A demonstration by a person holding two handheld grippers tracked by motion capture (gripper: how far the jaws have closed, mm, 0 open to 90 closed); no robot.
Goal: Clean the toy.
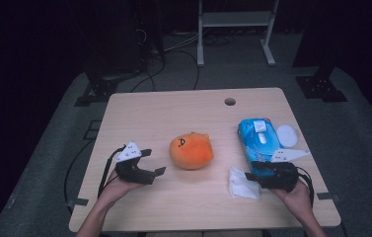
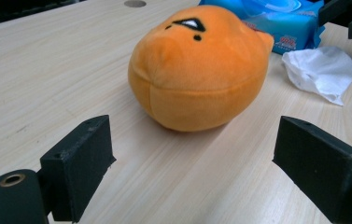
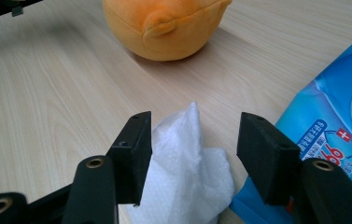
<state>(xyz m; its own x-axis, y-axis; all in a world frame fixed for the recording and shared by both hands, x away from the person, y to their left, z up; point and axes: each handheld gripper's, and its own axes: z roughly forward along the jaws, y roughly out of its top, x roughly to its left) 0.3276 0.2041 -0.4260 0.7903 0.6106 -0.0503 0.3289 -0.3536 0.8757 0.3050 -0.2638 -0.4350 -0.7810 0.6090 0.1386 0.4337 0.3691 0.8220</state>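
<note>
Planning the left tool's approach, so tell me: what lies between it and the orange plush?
Nothing: bare table lies between the open left tool and the plush, as the left gripper view shows.

A crumpled white wipe (image 3: 187, 163) lies on the pale wood tabletop (image 1: 139, 113), one corner standing up in a soft peak. It sits just beside the near end of a blue wipes pack (image 1: 261, 140). A round orange plush toy (image 1: 191, 151) with a small black-and-white eye lies on its side near the tabletop's middle, apart from the wipe.
</note>
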